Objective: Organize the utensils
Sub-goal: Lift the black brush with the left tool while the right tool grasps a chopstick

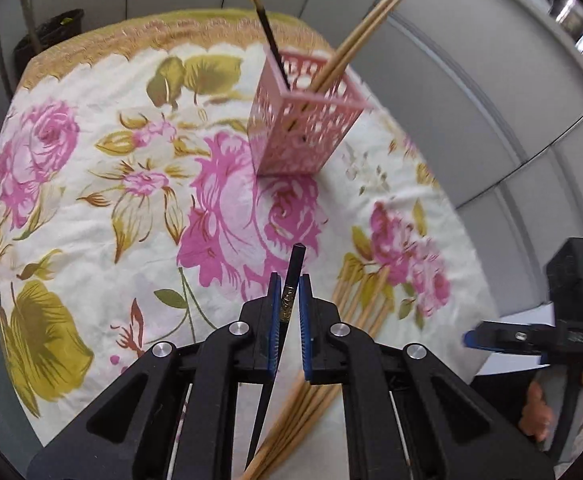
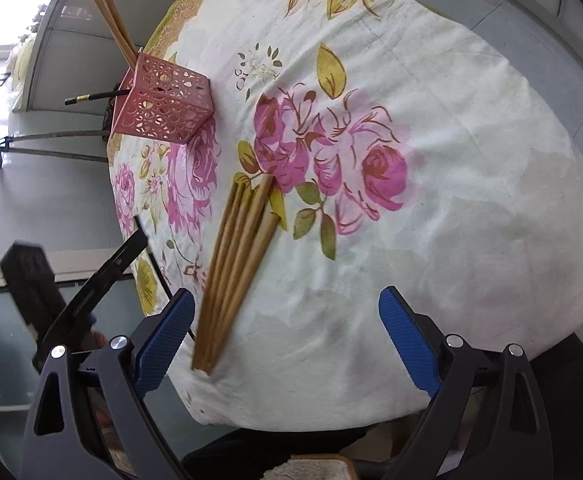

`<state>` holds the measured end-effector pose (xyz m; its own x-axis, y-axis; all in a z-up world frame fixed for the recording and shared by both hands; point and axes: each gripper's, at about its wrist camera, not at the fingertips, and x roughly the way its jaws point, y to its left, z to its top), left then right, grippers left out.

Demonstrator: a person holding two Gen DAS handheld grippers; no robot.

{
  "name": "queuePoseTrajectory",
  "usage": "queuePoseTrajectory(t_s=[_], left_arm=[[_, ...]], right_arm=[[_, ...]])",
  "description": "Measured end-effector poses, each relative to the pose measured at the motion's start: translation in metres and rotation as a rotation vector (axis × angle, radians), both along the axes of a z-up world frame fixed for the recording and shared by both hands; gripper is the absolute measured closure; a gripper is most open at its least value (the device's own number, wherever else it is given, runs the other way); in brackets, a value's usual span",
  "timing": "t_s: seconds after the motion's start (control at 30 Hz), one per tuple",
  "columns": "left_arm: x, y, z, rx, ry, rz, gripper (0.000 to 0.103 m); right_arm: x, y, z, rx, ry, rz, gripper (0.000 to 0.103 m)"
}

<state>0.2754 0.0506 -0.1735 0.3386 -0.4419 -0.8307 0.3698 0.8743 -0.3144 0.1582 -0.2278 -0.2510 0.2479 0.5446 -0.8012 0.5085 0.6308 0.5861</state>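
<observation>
My left gripper (image 1: pixel 289 286) is shut on a black chopstick (image 1: pixel 293 272) and holds it above the table, near its front edge. A pink perforated holder (image 1: pixel 299 128) stands further back; it holds one black chopstick (image 1: pixel 261 16) and wooden chopsticks (image 1: pixel 367 28). A bundle of several wooden chopsticks (image 2: pixel 235 256) lies flat on the floral cloth; it also shows under my left gripper (image 1: pixel 355 300). My right gripper (image 2: pixel 287 320) is open and empty, just right of the bundle's near end. The holder (image 2: pixel 163 104) shows at upper left in the right wrist view.
The round table is covered by a floral tablecloth (image 1: pixel 91 200). The right gripper's body (image 1: pixel 531 336) shows beyond the table's right edge in the left wrist view. Grey wall panels (image 1: pixel 471 80) stand behind the table.
</observation>
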Motion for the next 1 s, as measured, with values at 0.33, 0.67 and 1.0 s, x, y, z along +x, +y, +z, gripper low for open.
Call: queuePoseTrajectory(t_s=[0.33, 0.67, 1.0], left_arm=[[-0.074, 0.049, 0.119, -0.226, -0.317, 0.118, 0.095], [-0.094, 0.055, 0.14, -0.284, -0.396, 0.079, 0.096], [-0.116, 0.061, 0.161, -0.324, -0.478, 0.058, 0.097]], right_arm=[[0.039, 0.039, -0.022, -0.128, 0.192, -0.066, 0.062], [0.053, 0.068, -0.03, -0.286, 0.225, -0.057, 0.065], [0.064, 0.084, -0.03, -0.388, 0.244, -0.043, 0.08]])
